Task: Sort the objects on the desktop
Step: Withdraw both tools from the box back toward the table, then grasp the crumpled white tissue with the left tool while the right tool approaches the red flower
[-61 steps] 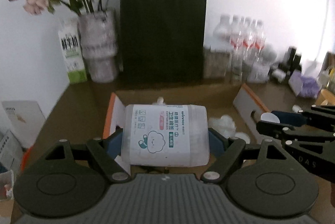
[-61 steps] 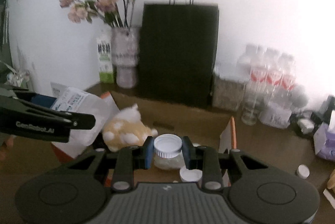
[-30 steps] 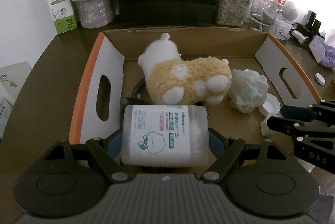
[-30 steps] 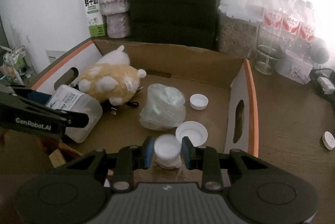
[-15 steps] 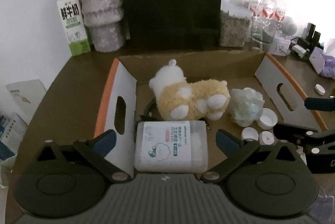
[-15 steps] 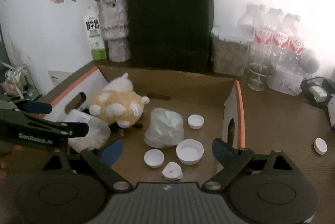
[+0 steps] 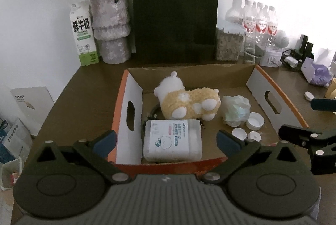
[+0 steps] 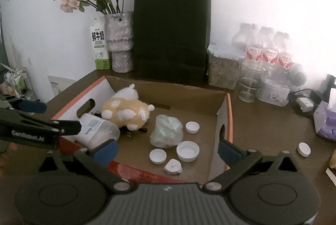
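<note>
Materials and finishes, both wrist views

The box (image 7: 271, 96) is seen to be corrugated cardboard, raw brown inside, with matt white walls edged in orange. The toy (image 7: 187, 103) is covered in fleecy, nubbly plush. The swab tub (image 7: 172, 141) is made of cloudy translucent plastic bearing a smooth printed label. The wrapper (image 8: 167, 131) is noted as crinkled film with a faint sheen. The caps (image 8: 187, 151) are smooth white plastic. The bag (image 8: 171, 36) is matt black paper. The vase (image 7: 111, 27) appears rough and mottled. The desk (image 8: 264, 128) is a dull brown, smooth surface.
</note>
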Motion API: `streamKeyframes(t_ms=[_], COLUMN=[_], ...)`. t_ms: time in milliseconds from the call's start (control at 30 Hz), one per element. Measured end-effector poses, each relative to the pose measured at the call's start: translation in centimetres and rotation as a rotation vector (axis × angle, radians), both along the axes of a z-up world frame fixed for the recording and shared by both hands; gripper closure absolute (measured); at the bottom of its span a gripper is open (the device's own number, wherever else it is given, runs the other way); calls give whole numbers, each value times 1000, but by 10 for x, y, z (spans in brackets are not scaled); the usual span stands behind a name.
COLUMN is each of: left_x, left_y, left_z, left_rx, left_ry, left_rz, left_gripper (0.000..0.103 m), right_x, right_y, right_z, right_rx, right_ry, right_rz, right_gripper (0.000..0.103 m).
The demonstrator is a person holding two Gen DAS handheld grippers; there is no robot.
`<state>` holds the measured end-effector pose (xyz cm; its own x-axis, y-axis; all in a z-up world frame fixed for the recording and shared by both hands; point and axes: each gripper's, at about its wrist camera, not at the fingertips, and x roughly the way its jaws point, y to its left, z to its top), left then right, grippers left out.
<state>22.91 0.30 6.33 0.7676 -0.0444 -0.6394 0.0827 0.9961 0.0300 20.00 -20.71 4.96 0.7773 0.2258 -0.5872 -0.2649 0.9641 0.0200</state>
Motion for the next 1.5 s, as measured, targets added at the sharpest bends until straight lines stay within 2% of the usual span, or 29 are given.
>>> streamKeyframes(t_ms=[500, 667, 933, 1033, 1167, 1333, 1500], left_x=[-66, -98, -143, -154, -159, -151, -140], left_y=[20, 34, 39, 36, 30, 13, 0], left_z=[11, -1, -34, -46, -56, -65, -77], left_rx=[-22, -58, -31, -39, -23, 19, 23], left_ry=[-102, -146, -227, -222, -211, -179, -154], left_rz=[15, 22, 63, 67, 43, 3, -40], left_gripper=[0, 0, 0, 0, 0, 0, 0], right_x=[-78, -111, -148, -159, -168, -166, -162], right_y=[4, 6, 14, 13, 15, 16, 13], right_z=[9, -5, -42, -54, -62, -64, -67], right_rx=[-24, -25, 2, 27, 5, -4, -13], right_ry=[-121, -148, -147, -144, -144, -149, -149], right_rz=[29, 44, 20, -6, -10, -14, -20], right_gripper=[0, 0, 0, 0, 0, 0, 1])
